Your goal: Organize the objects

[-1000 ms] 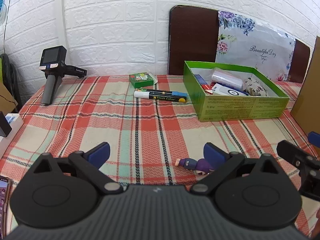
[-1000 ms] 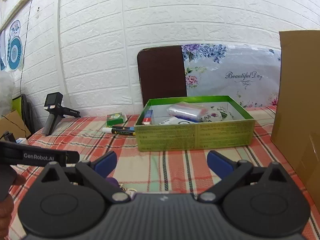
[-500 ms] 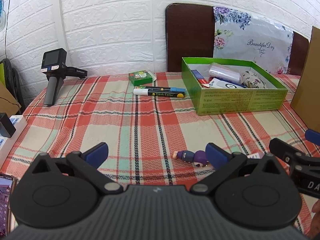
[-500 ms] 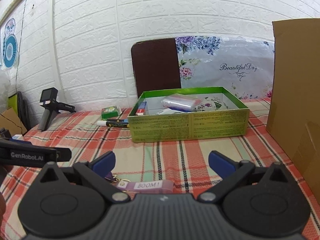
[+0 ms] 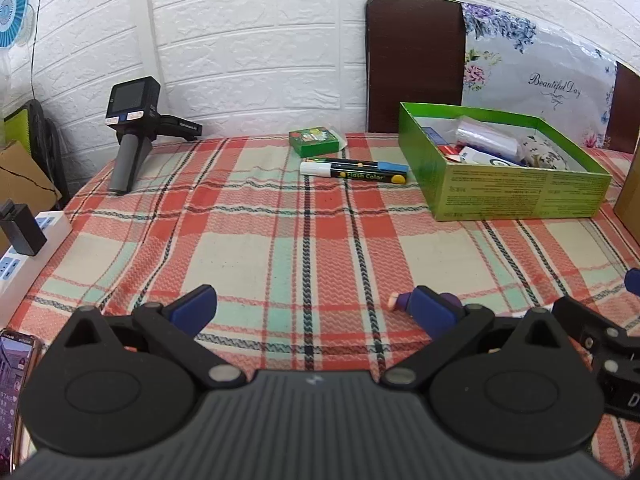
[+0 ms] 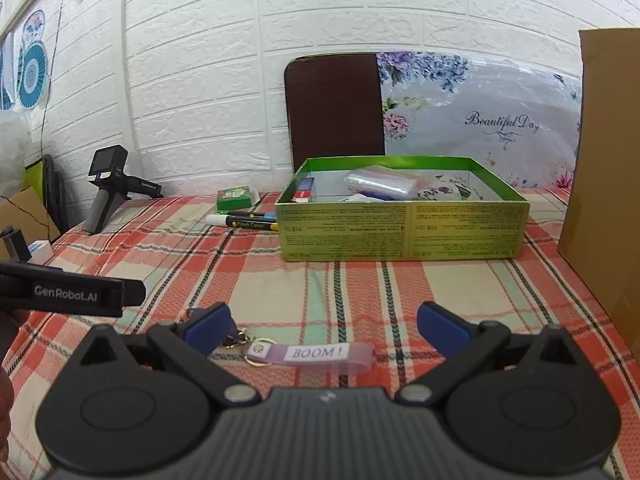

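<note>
A purple keychain with a "BOOM!" strap (image 6: 320, 354) lies on the plaid cloth between the fingers of my open right gripper (image 6: 324, 324). Its purple figure (image 5: 402, 301) peeks out beside the right finger of my open, empty left gripper (image 5: 312, 306). A green box (image 5: 516, 196) (image 6: 404, 232) holds several items at the back right. Two markers (image 5: 354, 170) (image 6: 244, 221) and a small green pack (image 5: 314, 142) (image 6: 236, 197) lie left of it.
A black handheld device (image 5: 132, 136) (image 6: 106, 192) stands at the back left. A power strip (image 5: 24, 252) and a phone (image 5: 12, 380) lie at the left edge. A cardboard box (image 6: 604, 184) stands at the right. A chair (image 6: 334, 108) is behind the table.
Both grippers have pulled back and risen a little. The keychain strap has come into view between the right gripper's fingers. Nothing was grasped.
</note>
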Action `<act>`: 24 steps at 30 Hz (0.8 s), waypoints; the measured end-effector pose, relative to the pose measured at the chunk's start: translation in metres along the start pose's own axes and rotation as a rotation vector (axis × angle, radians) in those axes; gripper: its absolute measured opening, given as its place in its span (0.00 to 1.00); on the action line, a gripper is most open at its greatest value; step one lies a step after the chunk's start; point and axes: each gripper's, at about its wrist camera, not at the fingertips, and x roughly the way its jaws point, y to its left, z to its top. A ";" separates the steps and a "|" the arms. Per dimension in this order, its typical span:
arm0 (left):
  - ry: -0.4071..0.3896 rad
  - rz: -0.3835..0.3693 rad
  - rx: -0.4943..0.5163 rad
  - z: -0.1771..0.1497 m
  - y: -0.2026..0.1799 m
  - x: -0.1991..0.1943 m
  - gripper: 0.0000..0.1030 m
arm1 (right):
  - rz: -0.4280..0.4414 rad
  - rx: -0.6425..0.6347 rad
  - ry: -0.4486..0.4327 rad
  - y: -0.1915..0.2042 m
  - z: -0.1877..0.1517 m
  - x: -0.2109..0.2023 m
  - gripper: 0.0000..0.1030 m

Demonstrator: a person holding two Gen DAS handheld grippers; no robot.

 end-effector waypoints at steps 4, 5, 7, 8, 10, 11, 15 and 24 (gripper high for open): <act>0.015 -0.002 -0.008 0.001 0.000 0.004 1.00 | 0.020 -0.030 0.009 0.004 -0.004 0.002 1.00; 0.022 -0.002 -0.009 0.001 -0.001 0.006 1.00 | 0.021 -0.037 0.007 0.004 -0.005 0.002 1.00; 0.032 -0.008 -0.008 0.002 -0.001 0.010 1.00 | 0.026 -0.047 0.001 0.004 -0.005 0.002 1.00; 0.037 -0.009 -0.008 0.002 -0.002 0.012 1.00 | 0.032 -0.051 0.001 0.002 -0.006 0.003 1.00; 0.047 -0.021 -0.025 0.003 0.001 0.018 1.00 | 0.054 -0.067 0.011 0.000 -0.007 0.004 1.00; 0.055 -0.029 -0.039 0.004 0.003 0.021 1.00 | 0.064 -0.076 0.019 0.000 -0.008 0.005 1.00; 0.083 -0.055 -0.088 0.009 0.011 0.032 1.00 | 0.093 -0.108 0.042 -0.002 -0.012 0.012 0.92; 0.194 -0.350 -0.155 0.018 0.015 0.053 0.81 | 0.155 -0.277 0.101 0.010 -0.017 0.046 0.68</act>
